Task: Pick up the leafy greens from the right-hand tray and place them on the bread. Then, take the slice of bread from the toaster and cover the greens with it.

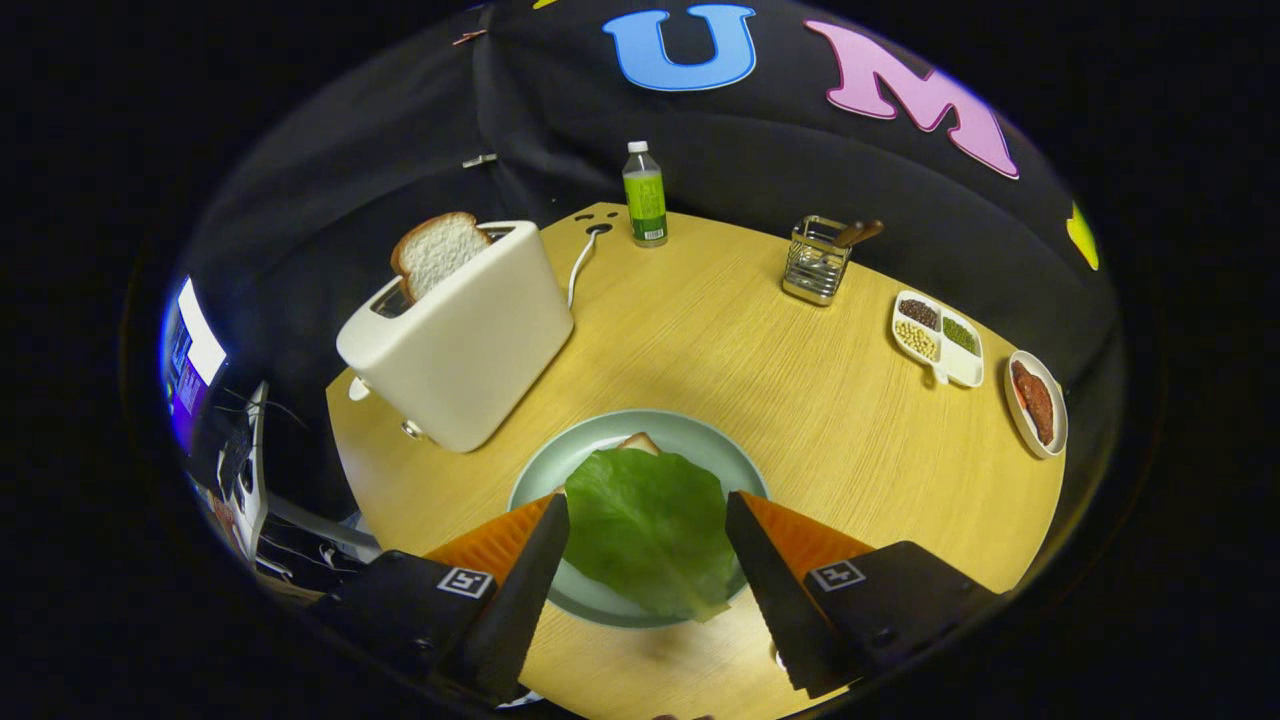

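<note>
Green, crinkled and broad: one lettuce leaf [648,528] lying flat on the bread [640,442], of which only a pale crusted corner shows past the leaf's far edge. Both on one round, grey-green plate [700,440], smooth and shallow-rimmed, between and just ahead of the fingers. Gripper [648,508] with jaws spread wide, one finger on each side of the leaf, gripping nothing.

Beneath: one round table [760,340] of light wood with fine straight grain. Behind it, black cloth wall [380,200], draped in folds.

Beyond the plate, toward the left finger's side: one glossy cream toaster [462,335], boxy with rounded corners, with one white slice of bread [436,252] standing upright out of its slot; one white cord [580,262] running from it toward the table's far edge. At the far edge: one clear plastic bottle [645,195] with white cap and green label. To the right finger's side, well apart from the plate: one wire-metal caddy [815,262] holding wooden-handled utensils; one white divided dish [937,338] with three compartments of beans, dark, green and pale; one small oval tray [1036,402] holding a reddish-brown piece.
</note>
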